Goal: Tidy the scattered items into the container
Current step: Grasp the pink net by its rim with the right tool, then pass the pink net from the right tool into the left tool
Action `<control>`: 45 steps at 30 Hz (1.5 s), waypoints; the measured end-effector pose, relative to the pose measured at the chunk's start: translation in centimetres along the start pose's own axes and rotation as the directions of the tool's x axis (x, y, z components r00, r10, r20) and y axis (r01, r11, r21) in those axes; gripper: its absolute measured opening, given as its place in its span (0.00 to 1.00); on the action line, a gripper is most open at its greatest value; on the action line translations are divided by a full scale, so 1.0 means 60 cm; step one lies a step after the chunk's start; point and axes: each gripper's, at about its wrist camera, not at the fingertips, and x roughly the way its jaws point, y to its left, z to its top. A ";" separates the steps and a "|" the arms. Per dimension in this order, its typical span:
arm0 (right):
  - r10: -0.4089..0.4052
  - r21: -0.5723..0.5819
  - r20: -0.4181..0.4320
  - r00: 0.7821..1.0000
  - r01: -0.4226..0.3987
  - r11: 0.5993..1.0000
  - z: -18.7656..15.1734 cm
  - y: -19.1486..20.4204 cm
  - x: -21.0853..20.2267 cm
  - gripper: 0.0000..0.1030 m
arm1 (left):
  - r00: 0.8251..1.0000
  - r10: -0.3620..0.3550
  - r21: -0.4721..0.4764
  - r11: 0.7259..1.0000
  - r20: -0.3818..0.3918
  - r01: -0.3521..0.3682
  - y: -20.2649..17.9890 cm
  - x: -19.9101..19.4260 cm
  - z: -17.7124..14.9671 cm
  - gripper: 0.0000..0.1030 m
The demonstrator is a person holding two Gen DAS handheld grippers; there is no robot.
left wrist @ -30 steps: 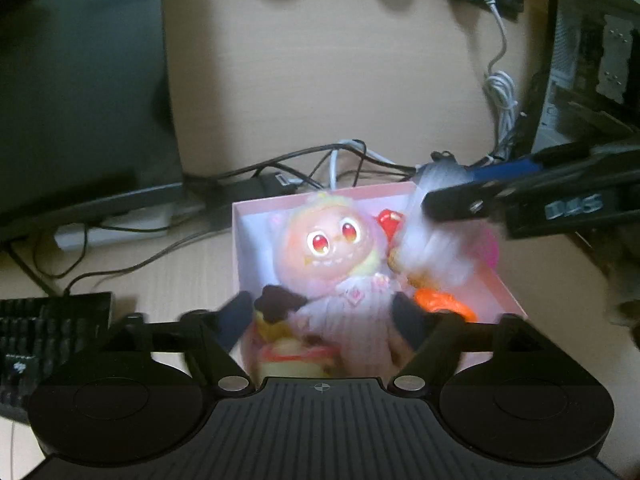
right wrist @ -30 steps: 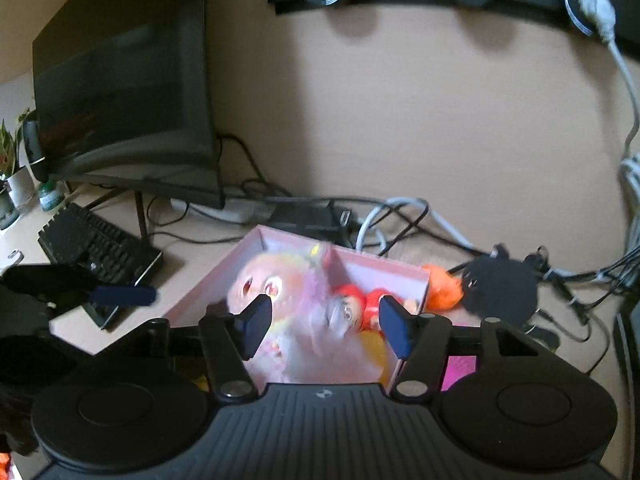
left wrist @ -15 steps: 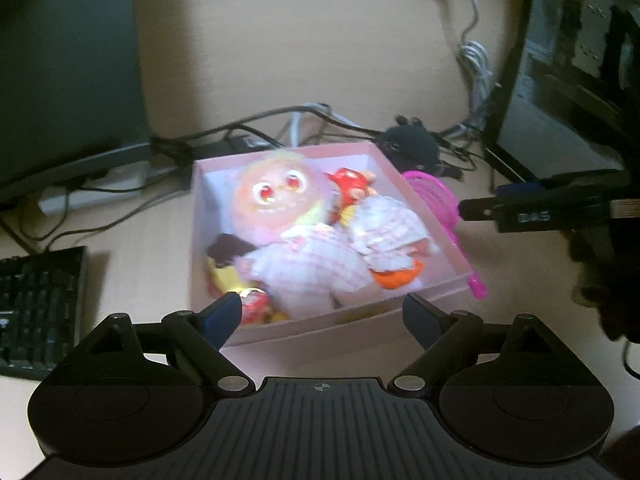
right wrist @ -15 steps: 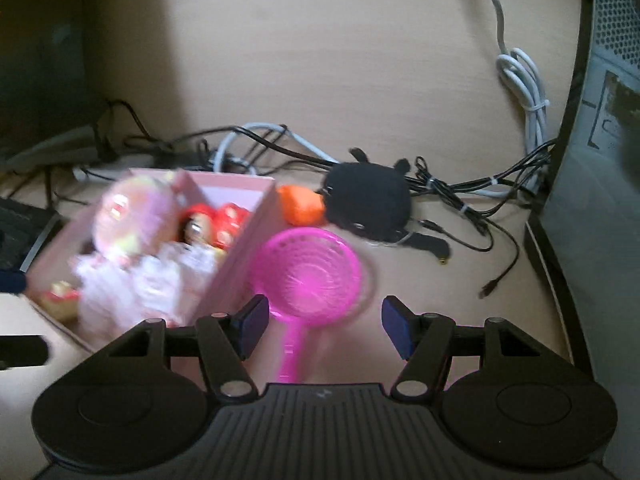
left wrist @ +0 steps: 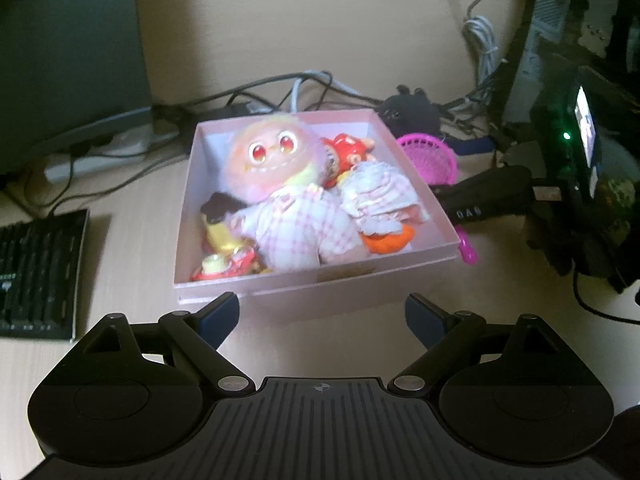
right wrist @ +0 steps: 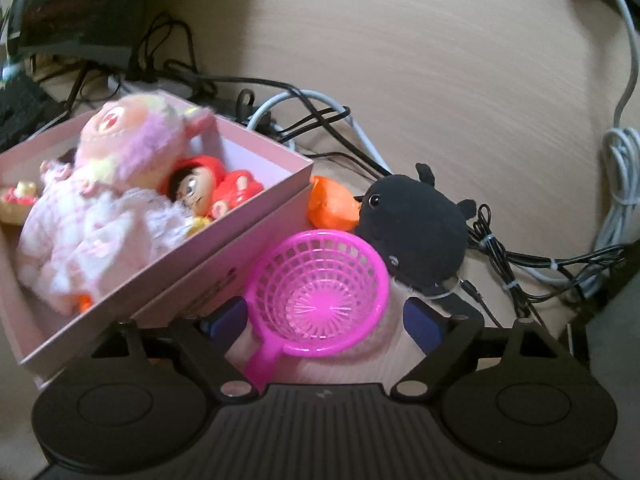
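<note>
Your right gripper (right wrist: 324, 316) has dropped, its jaws just opening around the pink strainer (right wrist: 320, 280), untouched; only its view shows the black plush (right wrist: 416, 228) ahead. Left gripper (left wrist: 322, 316) gapes empty.

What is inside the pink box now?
The pink box holds a large pink-haired doll, a red figure, a frilly checked doll and small toys. The box floor beneath them is covered.

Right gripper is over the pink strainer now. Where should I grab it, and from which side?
Grip the strainer across its handle, coming from above. The handle is a narrow solid bar pointing toward the right gripper, whose open jaws have just widened around the bowl without touching it. The box crowds the left side.
</note>
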 end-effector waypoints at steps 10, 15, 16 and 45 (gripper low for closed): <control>0.000 0.030 0.021 1.000 0.000 1.000 -0.005 -0.002 -0.002 0.77 | 0.999 0.014 -0.018 1.000 -0.036 -0.015 -0.012 0.004 -0.008 0.92; -0.013 0.097 0.013 1.000 0.012 0.995 -0.027 -0.006 -0.049 0.77 | 0.998 -0.023 0.002 1.000 -0.061 0.024 -0.020 0.019 -0.011 0.92; -0.013 0.111 0.011 1.000 0.012 0.994 -0.033 -0.006 -0.062 0.77 | 0.998 -0.030 0.011 0.999 -0.062 0.030 -0.023 0.025 -0.009 0.92; 0.261 0.126 -0.010 0.965 -0.258 0.958 -0.077 0.235 -0.203 0.77 | 0.996 -0.090 -0.029 0.996 0.002 0.090 0.026 -0.060 -0.105 0.93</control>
